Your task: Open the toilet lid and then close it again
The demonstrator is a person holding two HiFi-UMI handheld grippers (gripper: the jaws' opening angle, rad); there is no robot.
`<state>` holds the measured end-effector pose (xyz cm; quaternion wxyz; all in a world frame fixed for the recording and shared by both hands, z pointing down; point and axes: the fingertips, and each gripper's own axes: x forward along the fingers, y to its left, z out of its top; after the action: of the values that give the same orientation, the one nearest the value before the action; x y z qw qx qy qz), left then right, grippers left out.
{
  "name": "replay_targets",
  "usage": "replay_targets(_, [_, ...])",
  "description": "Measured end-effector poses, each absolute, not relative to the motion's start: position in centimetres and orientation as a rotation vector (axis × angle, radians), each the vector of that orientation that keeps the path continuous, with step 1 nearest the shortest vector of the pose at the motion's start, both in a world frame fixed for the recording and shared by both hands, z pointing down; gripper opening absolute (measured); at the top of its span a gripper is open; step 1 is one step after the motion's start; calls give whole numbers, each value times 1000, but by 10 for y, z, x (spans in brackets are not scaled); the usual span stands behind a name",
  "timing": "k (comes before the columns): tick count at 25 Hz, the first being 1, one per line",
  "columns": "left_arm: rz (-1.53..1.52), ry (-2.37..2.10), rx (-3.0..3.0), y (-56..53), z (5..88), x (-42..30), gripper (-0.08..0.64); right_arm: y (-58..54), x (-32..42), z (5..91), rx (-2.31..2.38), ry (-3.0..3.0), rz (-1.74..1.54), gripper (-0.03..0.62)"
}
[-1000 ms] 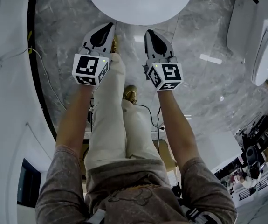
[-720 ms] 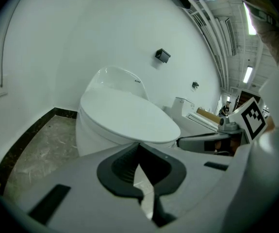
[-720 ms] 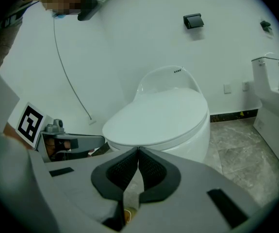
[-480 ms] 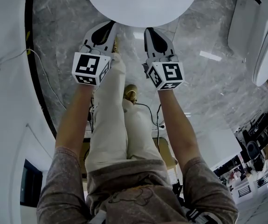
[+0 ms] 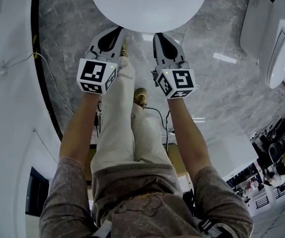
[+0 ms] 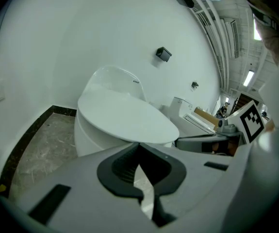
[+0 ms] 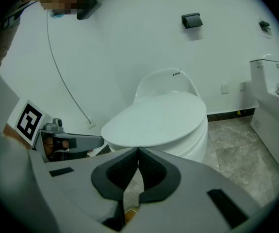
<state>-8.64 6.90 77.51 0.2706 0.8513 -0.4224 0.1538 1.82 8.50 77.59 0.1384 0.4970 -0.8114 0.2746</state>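
In front of the person's knees, the head view shows the toilet lid (image 5: 149, 6) lying flat and shut on its bowl, with the left gripper (image 5: 118, 29) and right gripper (image 5: 157, 34) side by side just short of its front rim, above the marble floor (image 5: 68, 43). The lid looks smooth and rounded, so a tip hooked under the rim could slip off. A lid raised only partway would then likely drop with a slam. In the left gripper view, the left gripper (image 6: 139, 147) has its jaws fully together with nothing between them, and the lid (image 6: 124, 115) lies just beyond, untouched. In the right gripper view, the right gripper (image 7: 138, 152) is likewise closed and empty, facing the lid (image 7: 158, 118) without contact.
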Motion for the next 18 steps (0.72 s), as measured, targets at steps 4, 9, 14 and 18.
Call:
replay_targets(4, [410,-1129,2289,66,739,-85,9,83,20,740,1438,-2354,786,26])
replay_targets(9, [358,-1124,2277,52,680,-84,9,68,22,680,1466,-2352,781,26])
replay_targets(14, [315,-1132,2283,20,606,-81,9,37,26,605,1519,-2342,759,26])
replay_targets(18, [300,-1143,2318,-21,546,-76,9,-4,32,546,1586,-2343,721,26])
